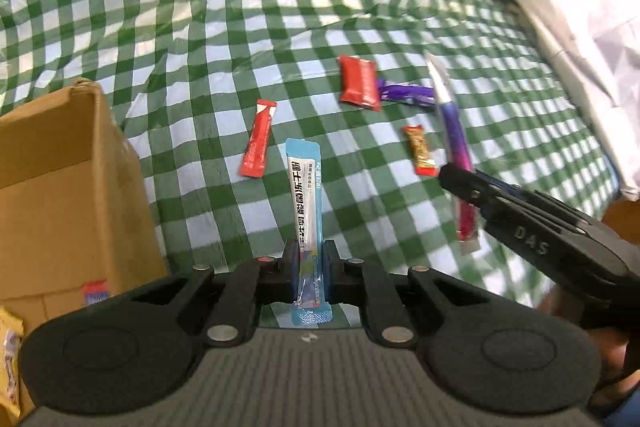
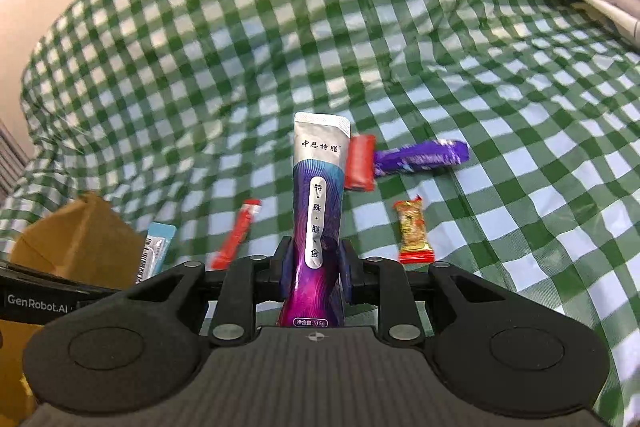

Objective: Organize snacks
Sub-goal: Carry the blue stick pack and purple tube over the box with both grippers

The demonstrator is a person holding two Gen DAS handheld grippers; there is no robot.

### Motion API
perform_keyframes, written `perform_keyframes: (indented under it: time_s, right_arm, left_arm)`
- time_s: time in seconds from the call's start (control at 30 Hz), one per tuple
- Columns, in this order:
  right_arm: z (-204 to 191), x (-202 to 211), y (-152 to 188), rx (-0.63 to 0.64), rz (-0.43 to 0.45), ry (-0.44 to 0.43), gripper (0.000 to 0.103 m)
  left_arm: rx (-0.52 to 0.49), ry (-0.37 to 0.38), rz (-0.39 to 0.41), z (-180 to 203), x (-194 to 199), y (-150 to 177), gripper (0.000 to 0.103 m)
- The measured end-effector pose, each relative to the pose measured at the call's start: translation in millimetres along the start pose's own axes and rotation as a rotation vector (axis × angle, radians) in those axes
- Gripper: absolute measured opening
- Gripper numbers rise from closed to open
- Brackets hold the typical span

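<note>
My left gripper (image 1: pixel 311 263) is shut on a light blue stick sachet (image 1: pixel 304 195) that stands up from the jaws above the green checked cloth. My right gripper (image 2: pixel 316 263) is shut on a purple and silver stick sachet (image 2: pixel 318 203); it also shows in the left wrist view (image 1: pixel 454 131), held by the right gripper (image 1: pixel 456 179). The blue sachet shows in the right wrist view (image 2: pixel 156 251) too. An open cardboard box (image 1: pixel 60 187) stands at the left, close to the left gripper.
On the cloth lie a red stick sachet (image 1: pixel 258 139), a red packet (image 1: pixel 360 83), a purple wrapper (image 1: pixel 408 95) and a small gold and red candy (image 1: pixel 420 151). A yellow packet (image 1: pixel 8 359) lies by the box. White bedding (image 1: pixel 580 7) borders the right.
</note>
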State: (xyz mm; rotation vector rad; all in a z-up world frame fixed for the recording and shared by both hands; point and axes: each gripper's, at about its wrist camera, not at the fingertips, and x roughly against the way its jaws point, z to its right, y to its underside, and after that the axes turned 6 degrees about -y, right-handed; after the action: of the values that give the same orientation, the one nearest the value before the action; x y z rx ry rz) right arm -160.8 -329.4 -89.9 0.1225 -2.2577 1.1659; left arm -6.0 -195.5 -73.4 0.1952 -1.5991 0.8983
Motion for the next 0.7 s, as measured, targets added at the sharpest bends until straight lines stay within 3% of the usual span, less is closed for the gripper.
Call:
perform_keyframes:
  time_s: [0.2, 0.7]
  right_arm:
    - [-52, 38, 10, 0.069, -0.010, -0.070, 0.025]
    - [-183, 89, 67, 0.234, -0.070, -0.183, 0.025]
  left_arm:
    - [0.040, -0.020, 0.017, -18, 50, 35, 0.012]
    - [0.242, -0.128, 0.124, -117, 171, 120, 0.012]
